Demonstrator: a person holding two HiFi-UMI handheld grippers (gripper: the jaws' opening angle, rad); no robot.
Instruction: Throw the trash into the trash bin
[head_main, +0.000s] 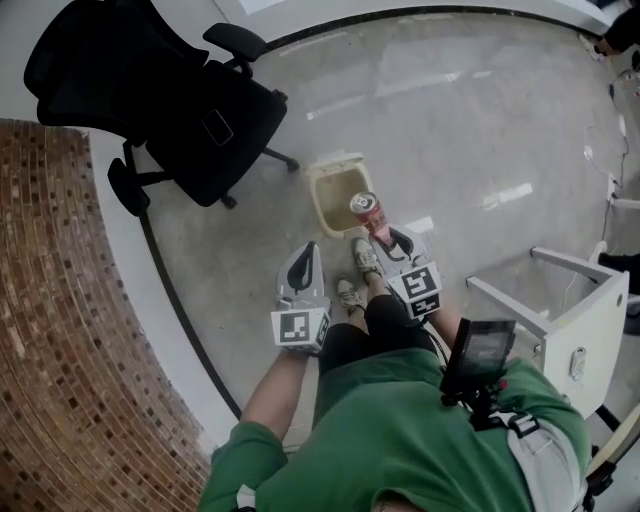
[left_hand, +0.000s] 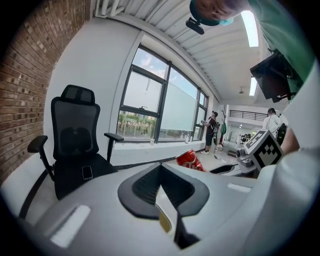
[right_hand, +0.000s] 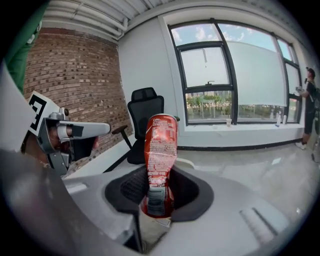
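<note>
A crushed red drink can (head_main: 368, 212) sticks up from my right gripper (head_main: 385, 238), which is shut on its lower end. In the head view the can hangs over the near rim of the small beige trash bin (head_main: 338, 196) on the floor. In the right gripper view the can (right_hand: 160, 150) stands upright between the dark pads (right_hand: 192, 192). My left gripper (head_main: 302, 270) is to the left of it, near the bin's front corner, its jaws together and empty. The left gripper view shows the can (left_hand: 191, 160) off to the right.
A black office chair (head_main: 190, 110) with a phone on its seat stands left of the bin. A brick wall (head_main: 60, 330) runs along the left. A white frame table (head_main: 580, 320) is at the right. The person's shoes (head_main: 362, 256) are just before the bin.
</note>
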